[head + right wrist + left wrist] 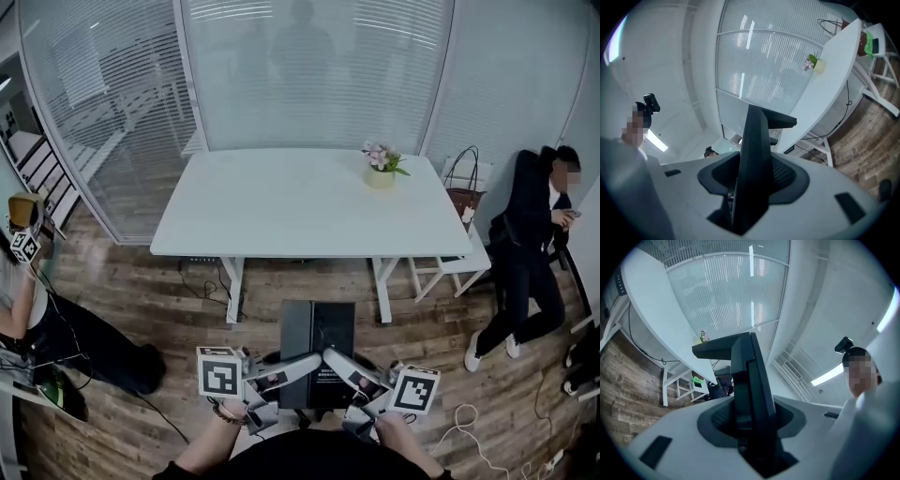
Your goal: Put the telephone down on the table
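Observation:
The telephone (pixel 317 349) is a flat black unit held in the air between both grippers, low in the head view, in front of the white table (pixel 281 206). My left gripper (pixel 298 367) is shut on its left edge and my right gripper (pixel 339 364) is shut on its right edge. In the left gripper view the telephone (pixel 751 380) stands edge-on, clamped in the left gripper (pixel 752 430). In the right gripper view the telephone (pixel 754 159) is likewise pinched edge-on by the right gripper (pixel 746 190). The table lies ahead, across a strip of wooden floor.
A small pot of flowers (pixel 381 169) stands at the table's far right. A white stool (pixel 461 264) with a brown bag (pixel 464 195) stands right of the table. A person in black (pixel 527 246) sits at the right wall, another person (pixel 56 337) at the left. Cables (pixel 469 422) lie on the floor.

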`<state>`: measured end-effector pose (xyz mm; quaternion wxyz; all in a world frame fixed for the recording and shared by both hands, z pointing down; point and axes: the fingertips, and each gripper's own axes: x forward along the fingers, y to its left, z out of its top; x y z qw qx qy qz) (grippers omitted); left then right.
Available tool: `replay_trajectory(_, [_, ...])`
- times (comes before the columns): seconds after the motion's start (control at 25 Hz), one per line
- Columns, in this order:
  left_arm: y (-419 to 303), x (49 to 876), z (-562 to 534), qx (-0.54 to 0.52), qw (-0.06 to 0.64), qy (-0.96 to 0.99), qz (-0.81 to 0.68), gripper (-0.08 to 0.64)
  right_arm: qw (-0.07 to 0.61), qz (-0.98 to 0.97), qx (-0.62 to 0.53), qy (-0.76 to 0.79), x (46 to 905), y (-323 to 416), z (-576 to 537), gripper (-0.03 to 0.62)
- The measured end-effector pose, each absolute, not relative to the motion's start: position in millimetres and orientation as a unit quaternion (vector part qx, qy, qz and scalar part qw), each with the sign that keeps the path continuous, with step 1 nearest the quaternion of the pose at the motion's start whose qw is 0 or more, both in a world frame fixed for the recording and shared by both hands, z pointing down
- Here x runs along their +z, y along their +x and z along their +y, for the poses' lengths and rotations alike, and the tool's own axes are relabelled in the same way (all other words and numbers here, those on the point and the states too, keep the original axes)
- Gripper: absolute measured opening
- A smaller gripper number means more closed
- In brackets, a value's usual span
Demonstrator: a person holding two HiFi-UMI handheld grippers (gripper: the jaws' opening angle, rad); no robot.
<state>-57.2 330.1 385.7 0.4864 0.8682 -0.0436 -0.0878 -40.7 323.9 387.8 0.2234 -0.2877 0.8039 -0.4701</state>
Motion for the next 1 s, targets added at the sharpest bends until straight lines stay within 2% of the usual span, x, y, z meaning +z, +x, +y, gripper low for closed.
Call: replay_trajectory(1.0, [8.5, 366.9, 201.1, -0.108, 0.474, 0.872, -0.062, 0.187, 0.215, 0.817, -0.468, -0.258, 365.4, 21.5, 194.6, 0.170])
